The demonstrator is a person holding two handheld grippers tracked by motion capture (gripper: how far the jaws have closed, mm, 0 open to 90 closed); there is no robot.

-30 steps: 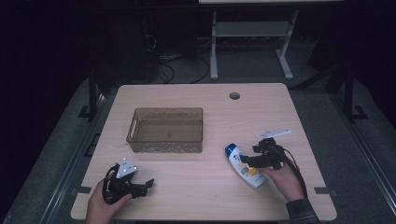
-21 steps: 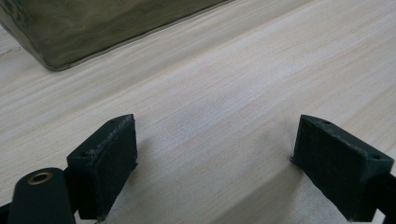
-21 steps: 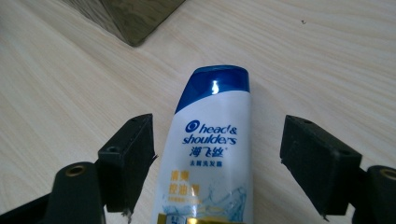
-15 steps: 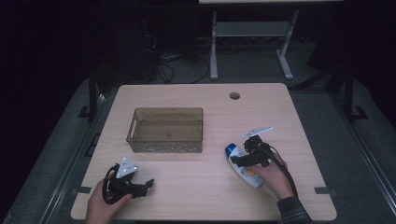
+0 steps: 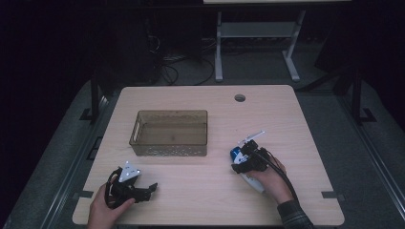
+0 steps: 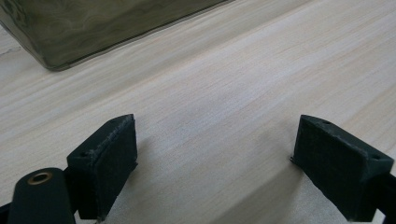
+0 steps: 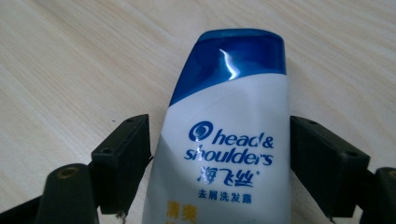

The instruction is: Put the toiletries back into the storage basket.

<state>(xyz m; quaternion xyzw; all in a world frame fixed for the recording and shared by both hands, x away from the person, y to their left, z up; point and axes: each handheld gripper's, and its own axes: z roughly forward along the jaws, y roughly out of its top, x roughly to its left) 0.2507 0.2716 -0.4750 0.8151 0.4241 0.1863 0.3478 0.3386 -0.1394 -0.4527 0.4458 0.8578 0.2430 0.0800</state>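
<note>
Scene: a person at a pale wooden table point(image 5: 200, 195) holds a black two-jaw gripper in each hand.
Right gripper point(image 7: 219, 158): its jaws straddle a white plastic shampoo bottle with a blue cap point(image 7: 224, 140). They have just been opening a little, with the bottle between them. The left pad sits at the bottle's edge and the right pad shows a thin gap, so this reads as not yet clamped.
Left gripper point(image 6: 215, 163): jaws spread apart with nothing between them, low over bare wood, near the person's edge of the table.
Bottle, place: lying flat on the table, label up, between the right gripper's jaws, its lower body running back under the hand point(image 5: 270, 176).
Bottle, direction: the long axis runs straight ahead along the right gripper's line of sight. The blue cap end points away from the gripper; in the high view that is towards the far left, roughly at the bin.
Bin: a translucent brownish plastic bin point(image 5: 169, 117) stands ahead and to the left of the right gripper, well apart from the bottle.
Step in hand: likely closing on the bottle to lift it.
Doing it well: keep the jaws square across the bottle's width, centred on the label, pads low on its flanks; close evenly so the smooth, rounded body does not squirt forward.
</note>
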